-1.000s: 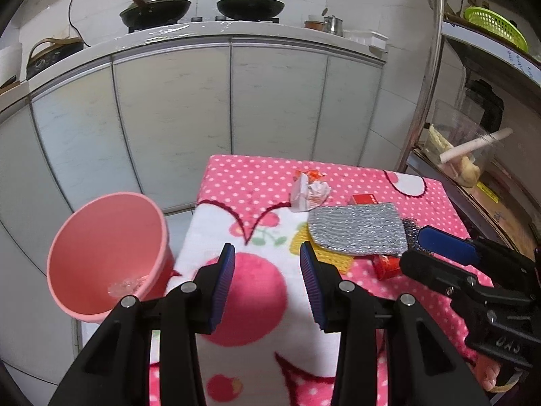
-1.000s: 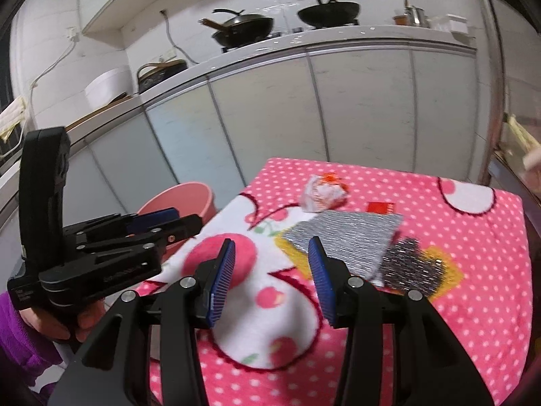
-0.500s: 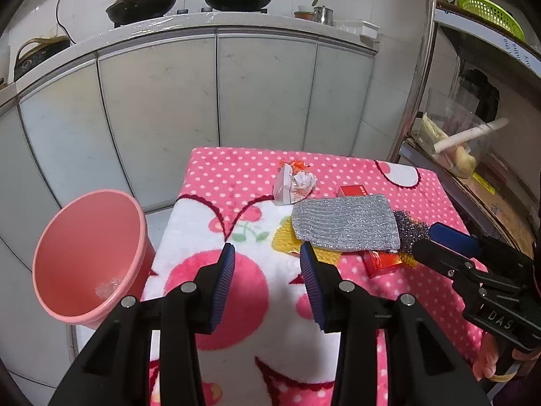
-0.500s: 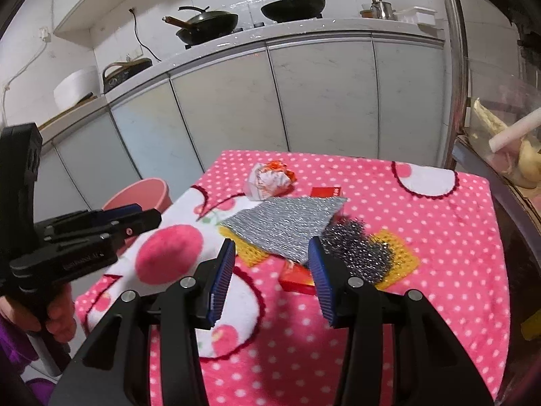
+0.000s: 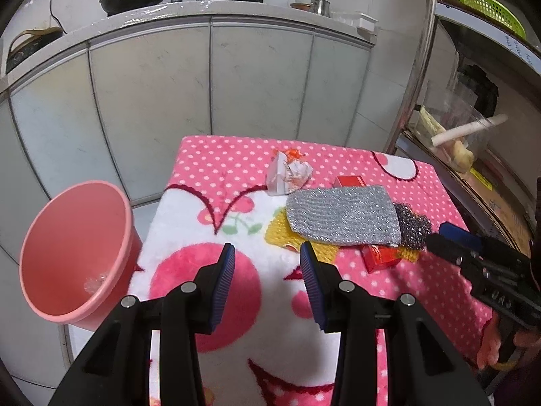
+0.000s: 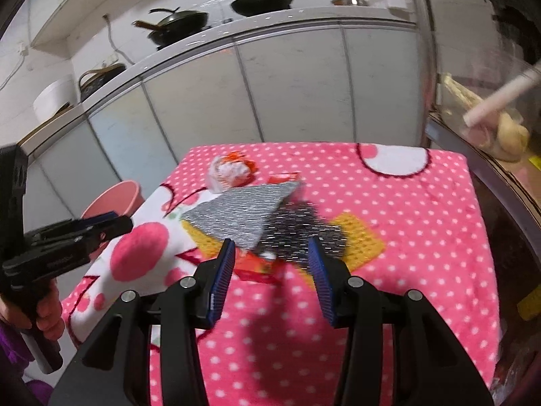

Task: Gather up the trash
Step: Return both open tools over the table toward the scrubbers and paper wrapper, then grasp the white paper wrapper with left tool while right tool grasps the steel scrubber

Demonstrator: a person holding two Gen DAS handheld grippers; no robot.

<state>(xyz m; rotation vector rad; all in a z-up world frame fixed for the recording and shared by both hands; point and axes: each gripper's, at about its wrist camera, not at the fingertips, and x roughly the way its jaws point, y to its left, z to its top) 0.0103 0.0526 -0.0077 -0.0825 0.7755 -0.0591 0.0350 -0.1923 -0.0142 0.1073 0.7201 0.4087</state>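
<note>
Kitchen cabinets with pale doors stood behind a low surface [image 5: 216, 155] draped in a pink dotted blanket, with woks on the counter above. A pink bucket [image 5: 76, 253] stood just beside the surface's left edge, tilted so its mouth faced the left camera, with a scrap of clear wrap inside.

On the blanket lay a crumpled white and orange wrapper [image 5: 289, 174] near the far edge. Closer in, a silver scouring cloth [image 5: 341, 216] lay with its long axis running left to right in the left view, overlapping a yellow sponge cloth [image 5: 279, 235] and a dark steel-wool pad [image 5: 412, 226]. One small red packet [image 5: 350, 181] showed at the cloth's far edge; another red packet [image 6: 257, 267] poked out from its near edge.

The left hand-held gripper [image 5: 267, 269] hung over bare blanket, jaws wide apart and empty. The right hand-held gripper [image 6: 270, 260] also had parted, empty jaws, aimed at the near red packet.

The step in hand looked like the reach for a first piece of trash. Next, the right jaws would probably need to straddle the packet's exposed end without snagging the cloth, then carry it to the bucket.
</note>
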